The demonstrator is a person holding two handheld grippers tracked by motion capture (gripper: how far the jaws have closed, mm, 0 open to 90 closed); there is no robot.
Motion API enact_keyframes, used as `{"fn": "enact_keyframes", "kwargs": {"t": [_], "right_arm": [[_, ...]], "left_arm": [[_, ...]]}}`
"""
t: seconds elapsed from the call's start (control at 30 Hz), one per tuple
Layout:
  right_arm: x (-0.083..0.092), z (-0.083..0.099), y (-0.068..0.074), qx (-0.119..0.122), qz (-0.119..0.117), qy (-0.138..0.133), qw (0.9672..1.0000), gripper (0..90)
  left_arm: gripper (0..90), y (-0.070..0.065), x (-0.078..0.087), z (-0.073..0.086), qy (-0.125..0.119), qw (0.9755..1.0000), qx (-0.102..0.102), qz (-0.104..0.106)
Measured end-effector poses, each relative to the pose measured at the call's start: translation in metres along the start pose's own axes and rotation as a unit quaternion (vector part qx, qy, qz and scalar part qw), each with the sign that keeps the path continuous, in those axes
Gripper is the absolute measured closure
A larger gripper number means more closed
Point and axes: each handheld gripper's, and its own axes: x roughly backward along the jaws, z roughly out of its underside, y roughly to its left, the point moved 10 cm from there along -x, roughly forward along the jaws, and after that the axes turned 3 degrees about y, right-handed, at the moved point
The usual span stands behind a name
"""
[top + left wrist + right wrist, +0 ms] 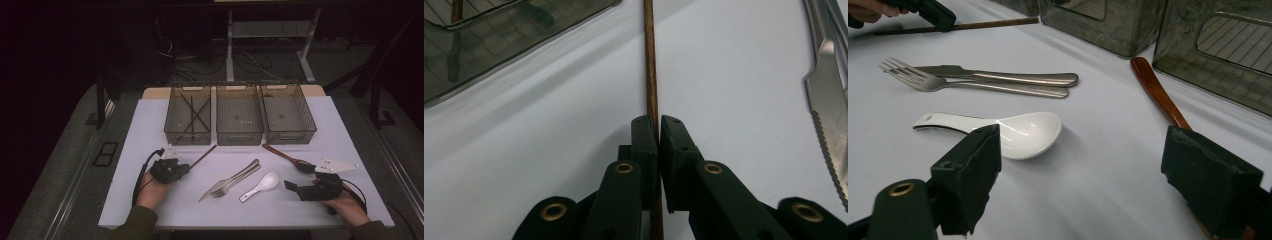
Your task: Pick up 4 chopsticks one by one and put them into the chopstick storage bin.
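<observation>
I hold left gripper (659, 122) clamped on chopstick (651, 75); stick's long axis runs straight ahead toward left bin (188, 116). Right gripper (1080, 165) spread, idle, farther off.

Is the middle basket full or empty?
Empty. In the high view the middle basket shows only its bare mesh floor, while the left basket has dark chopsticks lying crossed inside.
</observation>
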Motion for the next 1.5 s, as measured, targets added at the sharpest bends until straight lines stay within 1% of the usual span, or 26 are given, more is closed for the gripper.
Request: {"fn": "enact_keyframes", "kwargs": {"t": [0.2, 0.43, 0.47, 0.5, 0.57, 0.67, 0.7, 0.73, 0.83, 0.97, 1.0, 1.13, 1.27, 1.33, 1.5], "right_arm": [[-0.002, 0.001, 0.001, -0.003, -0.002, 0.002, 1.0000, 16.1], [-0.005, 0.001, 0.004, -0.002, -0.001, 0.007, 1.0000, 16.0], [-0.006, 0.002, 0.004, -0.003, -0.002, 0.009, 0.9999, 16.0], [-0.006, 0.002, 0.004, -0.004, -0.002, 0.012, 0.9999, 16.0], [-0.007, 0.002, 0.004, -0.007, -0.001, 0.012, 0.9999, 16.0], [-0.007, 0.001, 0.004, -0.005, 0.001, 0.011, 0.9999, 16.0], [-0.007, 0.001, 0.004, -0.005, 0.002, 0.011, 0.9999, 16.0], [-0.007, 0.001, 0.004, -0.005, 0.002, 0.010, 0.9999, 16.0], [-0.007, 0.001, 0.003, -0.006, 0.003, 0.010, 0.9999, 16.0], [-0.007, 0.001, 0.003, -0.007, 0.004, 0.009, 0.9999, 16.0], [-0.007, 0.001, 0.003, -0.008, 0.004, 0.009, 0.9999, 16.0], [-0.007, 0.001, 0.003, -0.007, 0.003, 0.010, 0.9999, 16.0], [-0.007, 0.001, 0.003, -0.006, 0.002, 0.010, 0.9999, 16.0], [-0.007, 0.001, 0.003, -0.006, 0.002, 0.010, 0.9999, 16.0], [-0.007, 0.001, 0.003, -0.003, 0.002, 0.011, 0.9999, 16.0]], "left_arm": [[84.1, 0.000, 0.001, 0.000, 0.000, 1.0000, 0.001, 0.003], [84.1, -0.001, 0.004, -0.003, -0.007, 0.9999, 0.001, 0.008], [84.1, -0.001, 0.005, -0.003, -0.006, 0.9999, -0.003, 0.010], [84.1, -0.001, 0.006, -0.004, -0.007, 0.9999, -0.001, 0.011], [84.1, -0.003, 0.008, -0.005, -0.012, 0.9998, -0.001, 0.015], [84.1, -0.004, 0.013, -0.008, -0.018, 0.9996, -0.007, 0.021], [84.1, -0.005, 0.014, -0.010, -0.024, 0.9994, -0.006, 0.024], [84.1, -0.005, 0.017, -0.011, -0.023, 0.9994, -0.012, 0.025], [84.1, -0.006, 0.024, -0.014, -0.032, 0.9990, -0.014, 0.028], [84.1, -0.006, 0.032, -0.018, -0.046, 0.9984, -0.011, 0.030], [84.1, -0.005, 0.034, -0.018, -0.046, 0.9984, -0.013, 0.030], [84.1, -0.005, 0.041, -0.022, -0.060, 0.9977, -0.007, 0.031], [84.1, -0.003, 0.048, -0.027, -0.081, 0.9961, 0.001, 0.035], [84.1, -0.002, 0.051, -0.029, -0.086, 0.9957, 0.005, 0.034], [84.1, 0.000, 0.053, -0.031, -0.092, 0.9953, 0.011, 0.028]]}}
